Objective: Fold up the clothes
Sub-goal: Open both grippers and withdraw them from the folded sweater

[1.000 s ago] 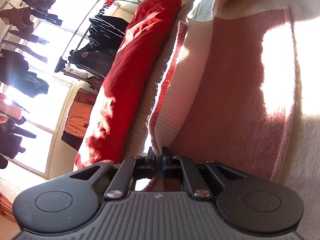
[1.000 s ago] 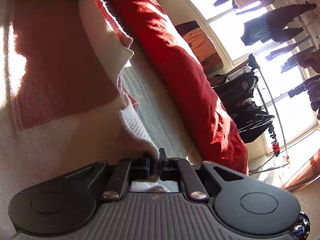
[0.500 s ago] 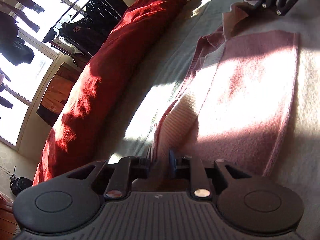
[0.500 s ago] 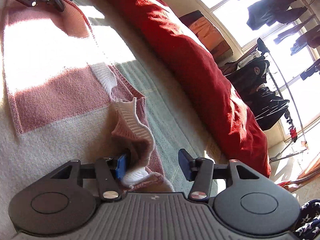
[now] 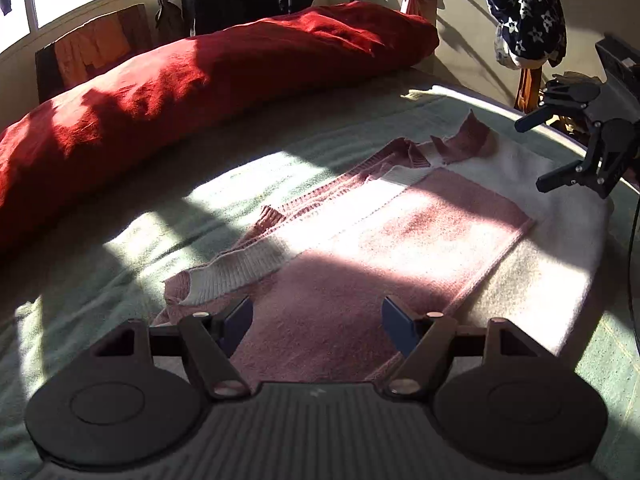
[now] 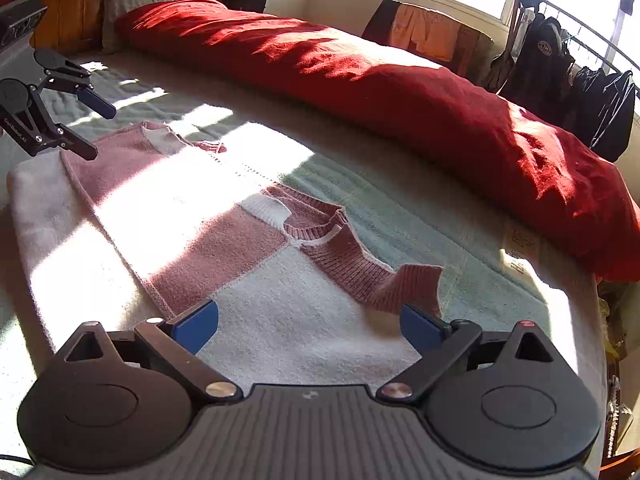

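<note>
Left wrist view: the left gripper (image 5: 318,320), pinched on the ribbed hem a second ago, has just been opening and now gapes over the pink-and-white sweater (image 5: 360,272) lying flat on the green bedspread (image 5: 168,216); nothing sits between the blue pads. That fold looks laid down.

Right wrist view: the right gripper (image 6: 310,326) has likewise just been opening, empty, its collar (image 6: 328,236) corner dropped just ahead. Beyond lies bare bedspread, then the red duvet (image 6: 400,92); room enough.
</note>
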A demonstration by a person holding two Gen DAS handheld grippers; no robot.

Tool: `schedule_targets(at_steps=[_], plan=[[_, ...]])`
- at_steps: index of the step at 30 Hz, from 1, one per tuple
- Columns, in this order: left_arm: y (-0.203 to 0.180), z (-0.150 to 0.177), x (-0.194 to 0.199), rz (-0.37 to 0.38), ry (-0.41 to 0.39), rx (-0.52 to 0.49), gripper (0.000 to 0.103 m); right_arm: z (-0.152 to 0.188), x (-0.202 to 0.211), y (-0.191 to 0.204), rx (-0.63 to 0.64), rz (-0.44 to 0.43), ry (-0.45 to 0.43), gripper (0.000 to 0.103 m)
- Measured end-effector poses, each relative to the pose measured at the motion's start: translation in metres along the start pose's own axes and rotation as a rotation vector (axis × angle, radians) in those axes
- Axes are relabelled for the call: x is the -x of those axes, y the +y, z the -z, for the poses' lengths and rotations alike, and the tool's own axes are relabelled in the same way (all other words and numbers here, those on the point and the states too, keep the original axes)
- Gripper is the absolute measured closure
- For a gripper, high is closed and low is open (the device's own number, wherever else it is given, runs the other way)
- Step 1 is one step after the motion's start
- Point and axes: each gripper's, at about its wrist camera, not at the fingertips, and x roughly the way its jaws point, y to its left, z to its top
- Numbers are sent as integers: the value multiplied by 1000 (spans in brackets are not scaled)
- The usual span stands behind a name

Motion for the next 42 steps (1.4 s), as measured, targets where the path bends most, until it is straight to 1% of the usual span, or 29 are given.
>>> schedule_targets(at_steps=[2, 3, 5, 6, 8, 10, 12, 15, 16, 19, 21, 22, 24, 25, 26, 27, 29, 32, 34, 35, 37, 38, 39, 40, 42], plan=[[7, 8, -13, 12, 29, 49, 29, 2, -14, -8, -82, -54, 15, 0], [10, 12, -17, 10, 36, 72, 22, 5, -22, -13, -128, -71, 32, 0], [19, 21, -21, 8, 37, 136, 13, 14, -38, -26, -225, -99, 73, 0], [23, 25, -21, 8, 35, 159, 13, 19, -42, -32, -265, -119, 73, 0], [21, 31, -12, -7, 26, 147, 13, 27, -35, -40, -315, -145, 25, 0], [14, 34, 2, -37, 12, 122, 14, 29, -22, -40, -342, -120, 7, 0], [5, 35, 19, -39, -10, 108, 14, 27, -3, -35, -348, -85, -8, 0], [-8, 39, 38, 28, -52, 114, 14, 24, 23, -14, -325, -116, -57, 0], [-13, 42, 42, 39, -58, 115, 14, 24, 31, -5, -313, -129, -70, 0], [-21, 62, 44, 73, -30, 153, 14, 34, 45, 16, -318, -155, -88, 0], [-26, 83, 42, 72, 14, 163, 14, 50, 49, 25, -342, -175, -69, 0], [-28, 93, 43, 65, 24, 155, 14, 61, 48, 28, -350, -169, -41, 0], [-34, 109, 51, 49, 12, 125, 14, 85, 44, 32, -368, -154, 17, 0], [-35, 108, 57, 47, 13, 118, 14, 94, 45, 33, -376, -155, 23, 0], [-37, 106, 62, 46, 12, 114, 14, 99, 49, 34, -373, -155, 10, 0], [-37, 101, 66, 47, 5, 114, 14, 97, 54, 37, -368, -152, 3, 0], [-38, 92, 73, 49, -11, 110, 14, 89, 64, 42, -352, -147, -15, 0], [-40, 78, 70, 44, -41, 101, 14, 69, 71, 53, -309, -162, -63, 0], [-42, 75, 58, 45, -36, 117, 14, 62, 61, 58, -303, -148, -47, 0], [-42, 77, 51, 34, -13, 122, 14, 64, 53, 60, -310, -150, -25, 0], [-43, 82, 38, 13, 31, 133, 14, 71, 36, 60, -334, -153, 27, 0], [-43, 86, 34, 9, 39, 134, 14, 78, 28, 60, -347, -145, 51, 0], [-42, 90, 35, 17, 24, 128, 12, 82, 26, 61, -347, -145, 47, 0], [-42, 94, 36, 24, 10, 122, 10, 87, 29, 62, -346, -144, 20, 0], [-38, 98, 38, 50, 2, 138, 2, 89, 33, 62, -364, -139, 13, 0]])
